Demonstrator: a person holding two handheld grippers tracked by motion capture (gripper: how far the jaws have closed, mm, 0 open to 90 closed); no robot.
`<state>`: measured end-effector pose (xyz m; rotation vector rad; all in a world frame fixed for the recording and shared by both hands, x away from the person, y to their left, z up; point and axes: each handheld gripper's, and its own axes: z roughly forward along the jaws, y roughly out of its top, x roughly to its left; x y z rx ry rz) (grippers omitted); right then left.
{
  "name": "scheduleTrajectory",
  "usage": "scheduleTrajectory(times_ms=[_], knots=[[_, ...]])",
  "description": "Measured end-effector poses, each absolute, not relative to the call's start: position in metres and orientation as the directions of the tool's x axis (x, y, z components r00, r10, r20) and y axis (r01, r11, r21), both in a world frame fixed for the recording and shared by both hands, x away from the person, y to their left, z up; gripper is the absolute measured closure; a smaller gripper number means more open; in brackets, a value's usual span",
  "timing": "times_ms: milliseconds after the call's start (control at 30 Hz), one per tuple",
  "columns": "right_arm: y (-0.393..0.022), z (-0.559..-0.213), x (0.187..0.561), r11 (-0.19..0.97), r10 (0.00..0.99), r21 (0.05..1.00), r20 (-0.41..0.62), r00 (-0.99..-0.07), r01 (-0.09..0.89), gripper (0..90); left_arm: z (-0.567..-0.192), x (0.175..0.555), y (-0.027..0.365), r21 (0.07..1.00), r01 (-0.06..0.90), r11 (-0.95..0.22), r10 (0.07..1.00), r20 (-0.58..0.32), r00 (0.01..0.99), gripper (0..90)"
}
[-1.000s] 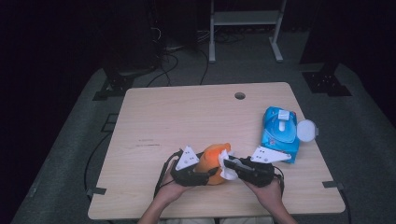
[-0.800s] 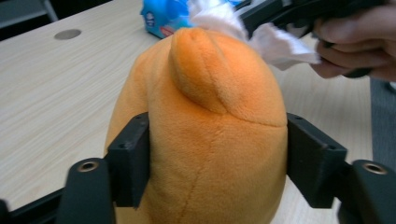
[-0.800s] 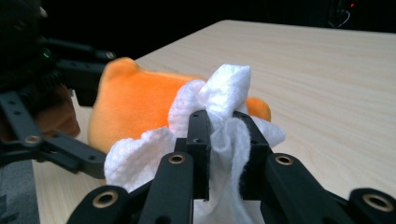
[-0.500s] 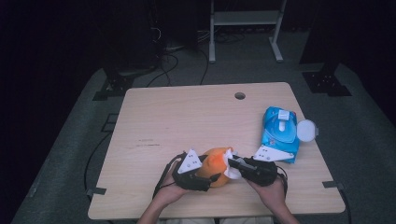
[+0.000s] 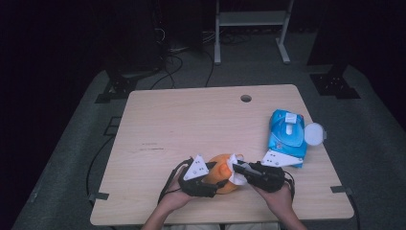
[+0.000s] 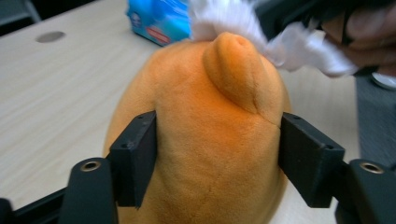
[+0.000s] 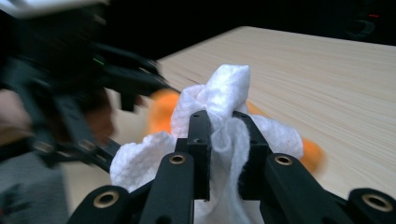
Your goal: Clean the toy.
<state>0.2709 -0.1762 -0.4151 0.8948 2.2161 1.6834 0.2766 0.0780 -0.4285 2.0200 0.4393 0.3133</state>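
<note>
- Left gripper (image 6: pixel 212 154): jaws have just been closing, clasping the soft, light plush (image 6: pixel 205 140) between them.
- Right gripper (image 7: pixel 224 140): jaws clenched on the limp wipe (image 7: pixel 224 93); grip its bunched middle.

My left gripper (image 6: pixel 217 154): black jaws on a plain orange plush (image 6: pixel 210 140). My right gripper (image 7: pixel 223 154), black too (brass screws), pinches a white wipe (image 7: pixel 224 93). Wipe pack (image 5: pixel 286 136): blue, white lid. Table (image 5: pixel 191 120): pale wood grain.
</note>
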Motion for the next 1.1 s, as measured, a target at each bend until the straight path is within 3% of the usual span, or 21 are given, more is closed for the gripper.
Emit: scheduleTrajectory(times_ms=[133, 233, 300, 533, 600, 700, 733, 800, 867, 1000, 1100], knots=[[-0.175, -0.409, 0.272, 0.165, 0.568, 0.935, 0.171, -0.805, 0.314, 77.7, -0.428, 0.273, 0.078, 0.892, 0.146, -0.427, 0.421, 0.054, 0.905, 34.1], [-0.186, -0.418, 0.278, 0.171, 0.625, 0.928, 0.156, -0.764, 0.330, 77.6, -0.425, 0.278, 0.080, 0.915, 0.168, -0.367, 0.451, 0.018, 0.892, 25.9], [-0.191, -0.419, 0.280, 0.159, 0.633, 0.923, 0.177, -0.753, 0.350, 77.7, -0.429, 0.280, 0.077, 0.901, 0.182, -0.393, 0.471, 0.027, 0.882, 23.2], [-0.172, -0.403, 0.265, 0.202, 0.547, 0.941, 0.122, -0.828, 0.272, 77.9, -0.435, 0.277, 0.075, 0.883, 0.170, -0.437, 0.438, 0.044, 0.898, 34.5], [-0.171, -0.401, 0.267, 0.231, 0.559, 0.938, 0.088, -0.824, 0.257, 77.8, -0.435, 0.276, 0.076, 0.884, 0.169, -0.437, 0.438, 0.045, 0.898, 35.7], [-0.180, -0.407, 0.275, 0.207, 0.606, 0.932, 0.116, -0.787, 0.297, 77.8, -0.434, 0.275, 0.077, 0.886, 0.160, -0.436, 0.422, 0.044, 0.906, 34.4], [-0.189, -0.415, 0.281, 0.181, 0.623, 0.922, 0.161, -0.766, 0.341, 77.8, -0.430, 0.276, 0.075, 0.895, 0.165, -0.415, 0.424, 0.030, 0.905, 23.6], [-0.187, -0.416, 0.279, 0.180, 0.616, 0.921, 0.168, -0.770, 0.345, 77.9, -0.429, 0.277, 0.072, 0.900, 0.163, -0.404, 0.429, 0.029, 0.903, 17.5], [-0.181, -0.414, 0.275, 0.195, 0.599, 0.923, 0.156, -0.785, 0.332, 77.9, -0.430, 0.275, 0.069, 0.894, 0.144, -0.425, 0.416, 0.052, 0.908, 18.1], [-0.172, -0.403, 0.263, 0.200, 0.528, 0.935, 0.148, -0.836, 0.292, 77.9, -0.433, 0.272, 0.072, 0.890, 0.131, -0.437, 0.405, 0.064, 0.912, 28.7], [-0.159, -0.396, 0.252, 0.280, 0.484, 0.932, 0.069, -0.872, 0.230, 77.8, -0.433, 0.271, 0.070, 0.881, 0.126, -0.456, 0.408, 0.081, 0.910, 31.2]])
